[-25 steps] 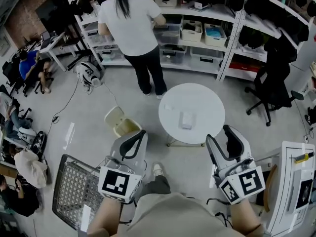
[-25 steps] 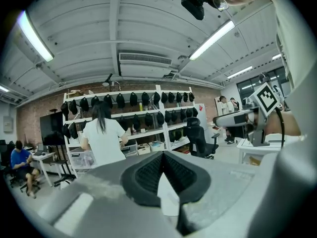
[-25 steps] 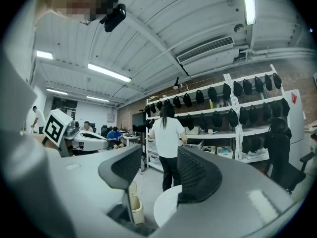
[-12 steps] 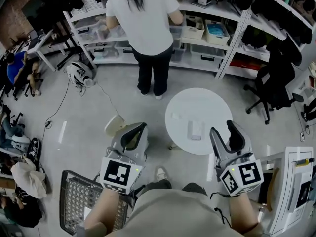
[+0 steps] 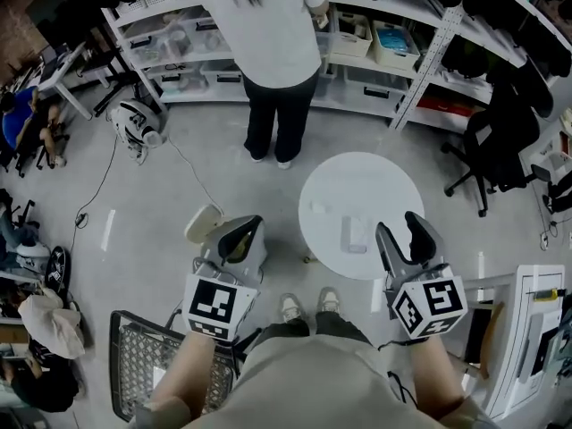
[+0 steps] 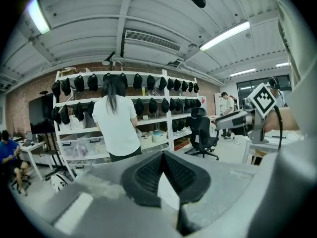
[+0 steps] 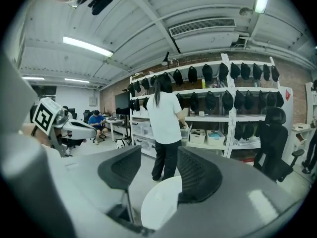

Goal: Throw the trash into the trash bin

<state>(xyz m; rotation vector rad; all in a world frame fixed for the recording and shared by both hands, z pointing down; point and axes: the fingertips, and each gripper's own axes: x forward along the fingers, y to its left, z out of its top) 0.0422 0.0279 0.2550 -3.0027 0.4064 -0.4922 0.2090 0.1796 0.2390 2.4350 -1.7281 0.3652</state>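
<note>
A round white table (image 5: 332, 182) stands just ahead of me, also seen low in the right gripper view (image 7: 157, 203). On it lie a white box-like piece (image 5: 354, 234) and a smaller white scrap (image 5: 317, 207). A beige-lidded bin (image 5: 202, 222) sits on the floor left of the table. My right gripper (image 5: 399, 226) hovers over the table's near right edge, open and empty (image 7: 158, 155). My left gripper (image 5: 239, 226) hangs left of the table, beside the bin, its pads meeting at the tips (image 6: 162, 155) with nothing in them.
A person (image 5: 268, 34) stands at the shelving (image 5: 384, 43) beyond the table. A black office chair (image 5: 496, 141) is at the right, a white cabinet (image 5: 527, 329) near right, and a wire basket (image 5: 143, 365) near left. Seated people are at far left.
Both grippers have moved forward toward the table and sunk a little. The table and bin now lie closer beneath them. Neither pair of jaws has changed.
</note>
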